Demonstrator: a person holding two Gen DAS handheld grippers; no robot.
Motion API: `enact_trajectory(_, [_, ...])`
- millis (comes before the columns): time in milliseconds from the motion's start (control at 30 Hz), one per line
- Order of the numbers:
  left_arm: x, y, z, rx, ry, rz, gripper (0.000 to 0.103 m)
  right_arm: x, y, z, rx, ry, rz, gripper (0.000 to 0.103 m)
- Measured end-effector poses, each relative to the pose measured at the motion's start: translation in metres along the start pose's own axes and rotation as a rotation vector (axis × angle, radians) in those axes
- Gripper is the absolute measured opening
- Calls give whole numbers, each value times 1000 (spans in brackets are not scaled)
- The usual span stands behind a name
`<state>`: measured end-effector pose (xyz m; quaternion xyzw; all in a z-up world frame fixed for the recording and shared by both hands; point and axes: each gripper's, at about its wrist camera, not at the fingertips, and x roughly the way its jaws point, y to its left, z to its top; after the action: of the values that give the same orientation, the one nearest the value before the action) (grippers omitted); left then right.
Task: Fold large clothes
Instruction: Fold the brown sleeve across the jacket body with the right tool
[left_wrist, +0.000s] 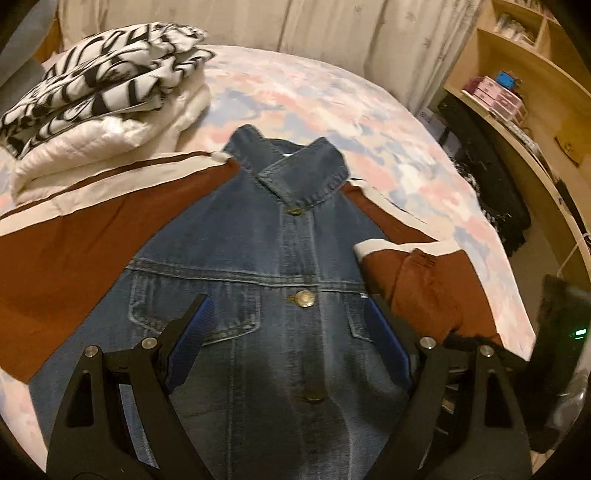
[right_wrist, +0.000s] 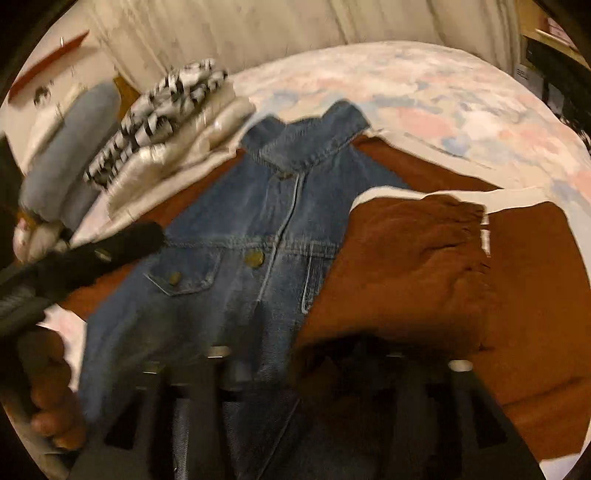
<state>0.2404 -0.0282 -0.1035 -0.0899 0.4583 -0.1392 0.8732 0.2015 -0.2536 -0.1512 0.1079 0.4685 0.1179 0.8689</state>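
Lying buttoned and face-up on the bed (left_wrist: 332, 96), the denim jacket (left_wrist: 258, 277) runs collar at 12 o'clock, hem at 6. One brown sleeve (left_wrist: 417, 284) at 3 o'clock is folded inward; the other at 9 o'clock remains spread. Left gripper (left_wrist: 288, 339) stands apart, empty. Right gripper (right_wrist: 306, 365): blurred, fingers apparently apart, nothing held.

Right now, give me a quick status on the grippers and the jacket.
Left hand-held gripper open, empty, over jacket. Right hand-held gripper open. One brown sleeve folded in. Folded stack beside collar.
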Motion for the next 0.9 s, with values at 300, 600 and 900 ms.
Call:
enact_trajectory(300, [0, -65, -2, 182, 3, -45, 82, -93, -30, -5, 6, -84, -228, 71])
enact_trajectory(600, [18, -164, -38, 577, 47, -66, 82, -154, -115, -37, 187, -129, -431, 71])
enact_trajectory(900, [85, -214, -70, 788, 174, 86, 82, -190, -158, -63, 247, -138, -411, 71])
